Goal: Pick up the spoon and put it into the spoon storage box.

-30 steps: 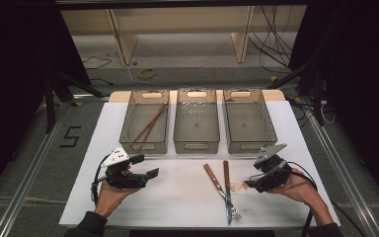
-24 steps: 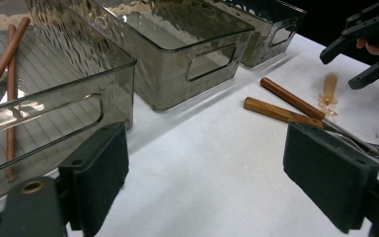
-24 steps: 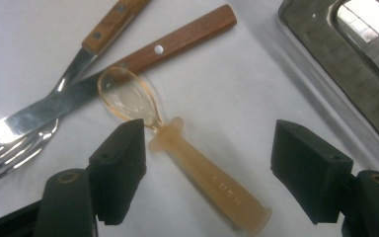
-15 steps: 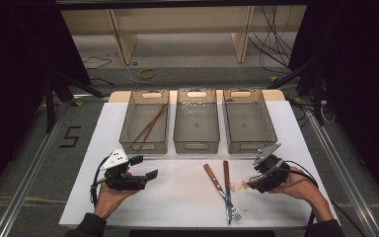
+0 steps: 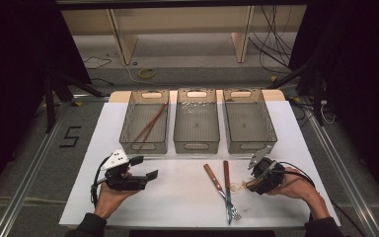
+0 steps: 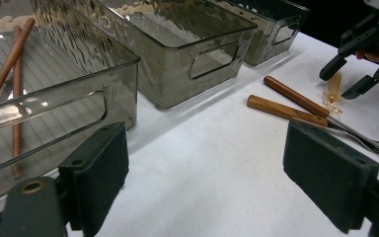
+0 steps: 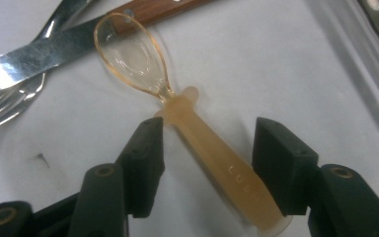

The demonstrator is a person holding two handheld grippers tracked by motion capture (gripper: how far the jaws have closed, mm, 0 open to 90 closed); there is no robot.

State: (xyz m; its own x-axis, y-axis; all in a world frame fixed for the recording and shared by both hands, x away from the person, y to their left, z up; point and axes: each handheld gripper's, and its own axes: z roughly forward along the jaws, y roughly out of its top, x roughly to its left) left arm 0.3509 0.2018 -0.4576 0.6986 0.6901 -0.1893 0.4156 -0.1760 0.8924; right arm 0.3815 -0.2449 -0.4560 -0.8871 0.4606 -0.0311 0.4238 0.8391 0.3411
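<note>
A clear amber plastic spoon (image 7: 197, 123) lies on the white table, bowl pointing away from my right gripper (image 7: 209, 133). Its handle runs slantwise between the two black jaws. They have just been closing, and a gap still shows on each side of the handle. In the high view the right gripper (image 5: 249, 185) is at the front right, by the spoon (image 5: 237, 186). My left gripper (image 5: 145, 168) is held at the front left, open with nothing between its jaws. The left gripper view looks past those wide jaws (image 6: 212, 173) to the right gripper (image 6: 348, 79) over the spoon (image 6: 334, 89).
A wood-handled fork (image 5: 214, 178) and knife (image 5: 226, 173) lie crossed just left of the spoon. Three smoky clear bins (image 5: 144, 146) (image 5: 196, 146) (image 5: 250, 146) stand in a row behind; the left one holds brown chopsticks (image 5: 150, 123). The table's front edge is close to both hands.
The right gripper has tipped down a little toward the spoon and its jaws stand narrower around the handle. The left gripper has stayed where it was.
</note>
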